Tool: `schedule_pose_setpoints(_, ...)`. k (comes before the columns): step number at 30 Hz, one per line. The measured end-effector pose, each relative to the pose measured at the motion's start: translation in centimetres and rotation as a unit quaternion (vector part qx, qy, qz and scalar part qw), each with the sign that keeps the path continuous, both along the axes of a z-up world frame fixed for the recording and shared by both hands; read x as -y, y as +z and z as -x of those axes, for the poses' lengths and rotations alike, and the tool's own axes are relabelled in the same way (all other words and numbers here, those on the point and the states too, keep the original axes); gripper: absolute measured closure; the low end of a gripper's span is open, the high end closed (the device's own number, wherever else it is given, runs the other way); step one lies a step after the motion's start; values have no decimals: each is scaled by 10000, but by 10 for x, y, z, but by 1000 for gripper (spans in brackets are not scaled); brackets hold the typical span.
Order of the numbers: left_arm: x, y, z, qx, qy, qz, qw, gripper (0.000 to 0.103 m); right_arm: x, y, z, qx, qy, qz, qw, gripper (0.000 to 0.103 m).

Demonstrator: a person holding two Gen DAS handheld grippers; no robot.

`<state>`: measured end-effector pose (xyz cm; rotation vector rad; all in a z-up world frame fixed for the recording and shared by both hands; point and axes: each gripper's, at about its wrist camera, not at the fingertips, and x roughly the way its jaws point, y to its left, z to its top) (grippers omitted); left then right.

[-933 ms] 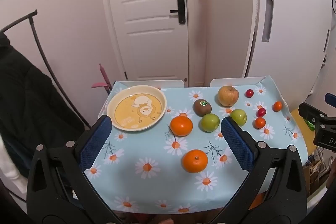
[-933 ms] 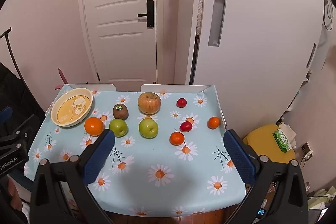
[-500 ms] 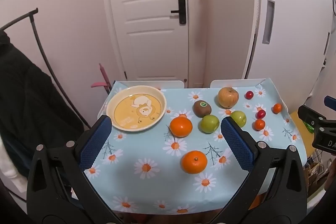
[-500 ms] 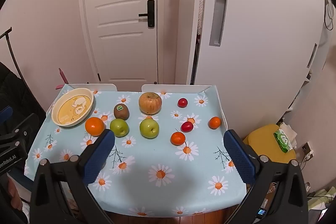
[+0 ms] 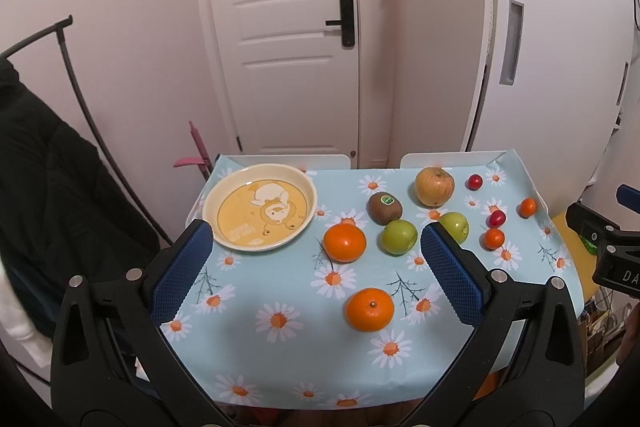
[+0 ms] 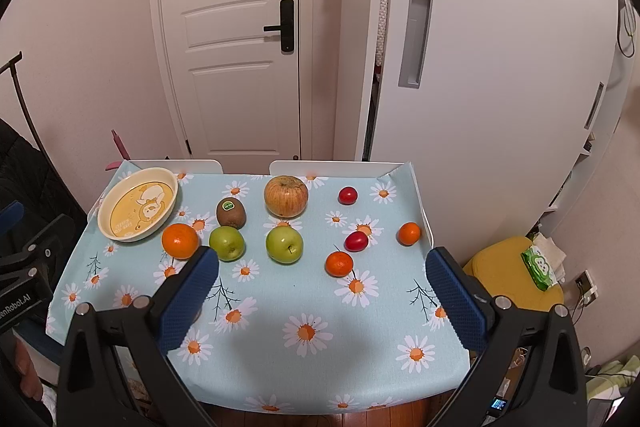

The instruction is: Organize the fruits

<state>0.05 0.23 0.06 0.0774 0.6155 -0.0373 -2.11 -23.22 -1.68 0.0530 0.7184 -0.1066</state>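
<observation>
Fruits lie scattered on the desk [image 6: 280,367]: nearest, an orange [image 5: 370,309], then another orange [image 5: 345,242], two green apples [image 6: 226,243] [image 6: 284,244], a kiwi [image 6: 231,212] and a large apple [image 6: 286,195]. Far left sits an empty plate [image 5: 308,187]. The left tool [image 5: 316,261] and right tool [image 6: 322,299] are both spread wide, holding nothing.

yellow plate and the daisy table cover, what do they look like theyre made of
Yellow plate: looks like glazed ceramic or melamine, cannot tell which; smooth cream rim with soft highlights and a printed cartoon duck.
Daisy table cover: probably coated plastic or oilcloth; faint sheen, printed flowers, and stiff creased folds at the far corners.
</observation>
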Motion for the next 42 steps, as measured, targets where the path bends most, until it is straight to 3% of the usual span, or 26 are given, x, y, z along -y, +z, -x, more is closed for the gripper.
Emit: schedule_pose_setpoints(42,4,1,-4,9,-41,-4,10000,0,1,0,-5,7,-19,-55,10000,0)
